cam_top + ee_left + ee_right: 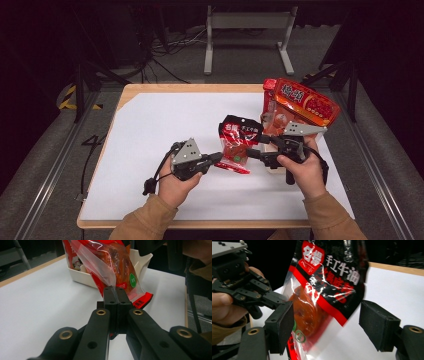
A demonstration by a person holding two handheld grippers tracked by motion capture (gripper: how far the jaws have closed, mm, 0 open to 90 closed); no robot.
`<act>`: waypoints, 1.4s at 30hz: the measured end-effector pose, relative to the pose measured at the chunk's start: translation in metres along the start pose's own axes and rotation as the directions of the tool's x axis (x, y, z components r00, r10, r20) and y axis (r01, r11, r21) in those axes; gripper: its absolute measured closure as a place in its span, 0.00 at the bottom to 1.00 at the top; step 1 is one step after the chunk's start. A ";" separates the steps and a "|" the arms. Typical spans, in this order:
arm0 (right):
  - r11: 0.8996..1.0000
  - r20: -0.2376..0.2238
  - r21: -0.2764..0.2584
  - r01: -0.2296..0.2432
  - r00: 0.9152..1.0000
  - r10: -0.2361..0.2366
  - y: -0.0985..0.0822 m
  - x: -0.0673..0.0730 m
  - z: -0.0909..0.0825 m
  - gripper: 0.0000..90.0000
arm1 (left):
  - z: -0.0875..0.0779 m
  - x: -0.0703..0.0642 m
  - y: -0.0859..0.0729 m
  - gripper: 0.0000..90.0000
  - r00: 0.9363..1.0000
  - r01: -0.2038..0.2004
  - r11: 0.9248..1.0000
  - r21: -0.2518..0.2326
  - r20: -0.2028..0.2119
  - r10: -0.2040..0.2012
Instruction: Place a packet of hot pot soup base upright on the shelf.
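A red-and-black snack packet (239, 142) with a clear window stands upright over the white sheet. My left gripper (219, 157) is shut on the packet's clear side edge; in the left gripper view its jaws (115, 290) meet on the film of the packet (117, 267). From the right, my right gripper (256, 146) stands open around it. In the right gripper view the packet (327, 285) hangs between the two black pads (280, 323) without touching them, and the left gripper (283, 300) holds it from the left.
A white tray (143, 261) with larger red snack packets (305, 102) sits at the table's right, just behind the held packet. A white sheet (165, 130) covers the wooden table (190, 88). Stands and cables lie on the floor beyond.
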State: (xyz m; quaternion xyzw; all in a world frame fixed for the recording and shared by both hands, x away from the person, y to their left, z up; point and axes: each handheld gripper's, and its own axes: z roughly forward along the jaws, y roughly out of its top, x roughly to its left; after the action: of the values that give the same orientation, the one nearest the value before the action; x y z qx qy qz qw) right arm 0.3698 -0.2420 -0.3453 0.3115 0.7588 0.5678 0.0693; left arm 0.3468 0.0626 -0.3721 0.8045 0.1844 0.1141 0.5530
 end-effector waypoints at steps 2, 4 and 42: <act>1.000 -0.020 0.005 0.004 1.000 -0.004 0.001 0.001 0.004 0.32 | 0.000 -0.002 0.000 1.00 1.000 -0.006 1.000 -0.006 0.010 0.006; 1.000 -0.042 0.011 0.007 0.999 -0.007 0.001 0.002 0.008 0.32 | 0.001 -0.005 0.001 1.00 1.000 -0.007 1.000 -0.015 0.022 0.007; 0.958 -0.055 0.022 0.285 0.957 -0.283 0.030 0.004 -0.053 0.78 | -0.015 0.013 -0.007 0.58 0.995 0.102 0.994 0.049 0.008 -0.103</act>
State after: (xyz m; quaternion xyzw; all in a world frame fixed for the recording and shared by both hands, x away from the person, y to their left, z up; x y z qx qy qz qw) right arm 0.3543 -0.2784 -0.2994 0.1856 0.8056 0.5483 0.1258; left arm 0.3512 0.0829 -0.3736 0.8078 0.2253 0.0769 0.5392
